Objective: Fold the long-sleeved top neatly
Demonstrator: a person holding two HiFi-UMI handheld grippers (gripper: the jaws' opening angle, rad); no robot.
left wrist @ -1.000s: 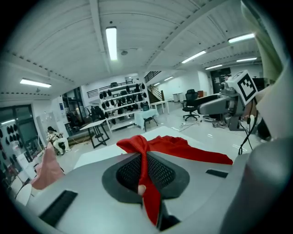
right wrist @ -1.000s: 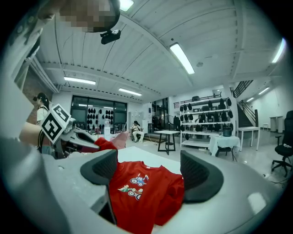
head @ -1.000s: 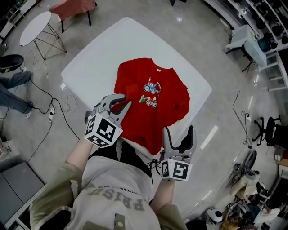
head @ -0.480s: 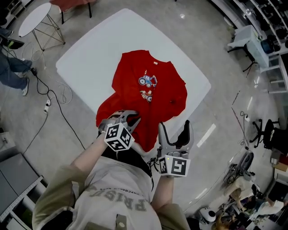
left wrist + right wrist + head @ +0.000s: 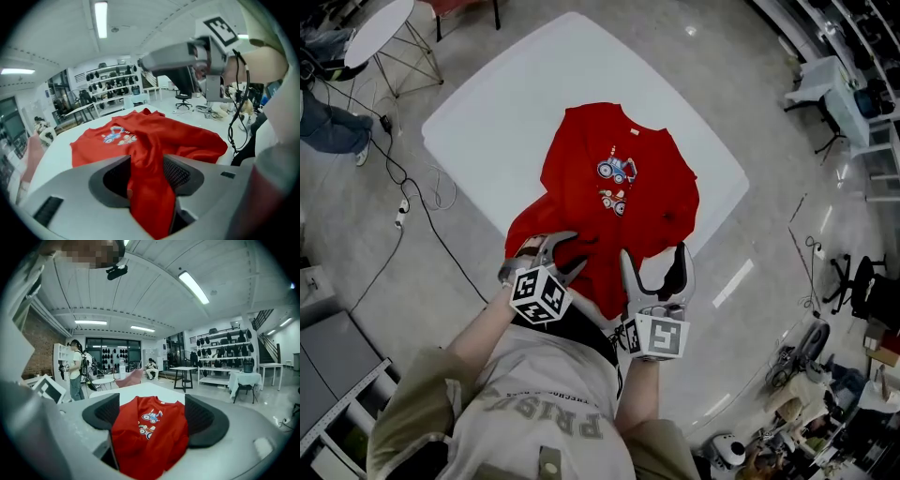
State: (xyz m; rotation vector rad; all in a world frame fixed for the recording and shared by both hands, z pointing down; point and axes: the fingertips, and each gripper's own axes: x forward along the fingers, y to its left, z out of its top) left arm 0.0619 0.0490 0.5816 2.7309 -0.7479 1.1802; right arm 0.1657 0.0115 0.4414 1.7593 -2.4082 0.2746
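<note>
Left claw [image 5: 563, 255]: we note its jaws have just been opening and stand partly apart, a fold of the red top [image 5: 623, 187] loose between them. Right claw [image 5: 652, 255] gapes wide, holding nothing. We find the top on the table [image 5: 487, 112], its near edge bunched.

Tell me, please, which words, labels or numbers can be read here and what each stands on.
"PRISU": seemingly, large upside-down letters on the person's grey shirt, possibly cut off.
Smaller line beside it on the shirt: too blurred to read.
Red top: cartoon vehicles printed; any lettering is too small to read.
Marker cubes: black-and-white squares, no letters.
</note>
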